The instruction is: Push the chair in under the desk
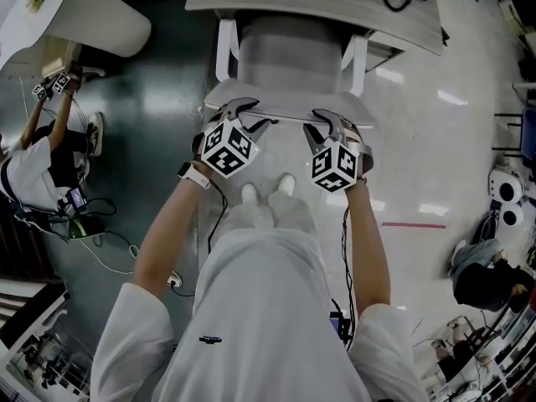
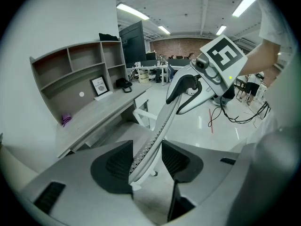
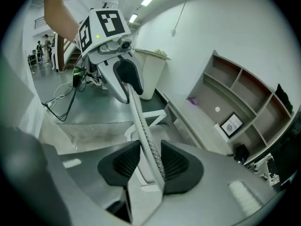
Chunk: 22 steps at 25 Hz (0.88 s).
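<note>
A white chair stands at the grey desk (image 1: 318, 2), its seat (image 1: 289, 53) partly under the desktop. Nearest me is the thin top edge of its backrest (image 1: 289, 117). My left gripper (image 1: 243, 111) is shut on that edge at its left end, and my right gripper (image 1: 331, 124) is shut on it at the right end. In the left gripper view the perforated edge (image 2: 155, 135) fills the gap between the dark pads of the left gripper (image 2: 148, 161). The right gripper view shows the same edge (image 3: 138, 121) pinched in the right gripper (image 3: 150, 161).
A shelf unit (image 2: 75, 74) with a small framed picture (image 2: 99, 85) stands on the desk. Cables (image 1: 109, 241) trail over the dark floor at left, where another person (image 1: 33, 166) stands. A red tape line (image 1: 414, 224) marks the white floor at right. My feet (image 1: 268, 189) are just behind the chair.
</note>
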Motion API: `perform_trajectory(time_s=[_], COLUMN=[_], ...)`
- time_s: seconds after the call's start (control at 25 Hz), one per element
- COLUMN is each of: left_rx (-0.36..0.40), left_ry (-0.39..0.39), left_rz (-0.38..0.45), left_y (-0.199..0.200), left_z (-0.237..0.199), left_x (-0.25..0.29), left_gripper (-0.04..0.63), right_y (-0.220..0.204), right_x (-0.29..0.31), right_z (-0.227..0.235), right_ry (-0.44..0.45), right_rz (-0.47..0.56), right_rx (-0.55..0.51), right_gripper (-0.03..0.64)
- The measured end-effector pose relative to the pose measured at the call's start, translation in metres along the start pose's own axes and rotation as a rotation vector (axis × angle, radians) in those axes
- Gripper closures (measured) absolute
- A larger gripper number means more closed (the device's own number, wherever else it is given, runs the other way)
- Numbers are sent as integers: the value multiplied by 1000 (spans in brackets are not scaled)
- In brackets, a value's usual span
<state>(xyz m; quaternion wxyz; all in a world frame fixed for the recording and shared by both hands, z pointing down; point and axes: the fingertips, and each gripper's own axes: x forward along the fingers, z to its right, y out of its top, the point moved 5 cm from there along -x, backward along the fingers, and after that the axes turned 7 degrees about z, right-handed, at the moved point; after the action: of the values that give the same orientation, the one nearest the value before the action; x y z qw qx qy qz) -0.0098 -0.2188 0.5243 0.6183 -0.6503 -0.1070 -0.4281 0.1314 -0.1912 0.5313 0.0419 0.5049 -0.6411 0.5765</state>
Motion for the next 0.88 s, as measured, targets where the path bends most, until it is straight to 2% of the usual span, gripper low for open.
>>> perform_trajectory(time_s=[0.36, 0.88], left_rx=[35, 33], left_ry=[-27, -2], left_rz=[-36, -8], left_y=[-7, 1], left_z=[-14, -20], left_x=[-3, 5], left_gripper=[410, 410], right_y=[9, 6], right_x=[11, 14], right_z=[-4, 10], right_ry=[-14, -22], right_rz=[0, 13], right_rx=[-9, -25], right_gripper=[471, 471])
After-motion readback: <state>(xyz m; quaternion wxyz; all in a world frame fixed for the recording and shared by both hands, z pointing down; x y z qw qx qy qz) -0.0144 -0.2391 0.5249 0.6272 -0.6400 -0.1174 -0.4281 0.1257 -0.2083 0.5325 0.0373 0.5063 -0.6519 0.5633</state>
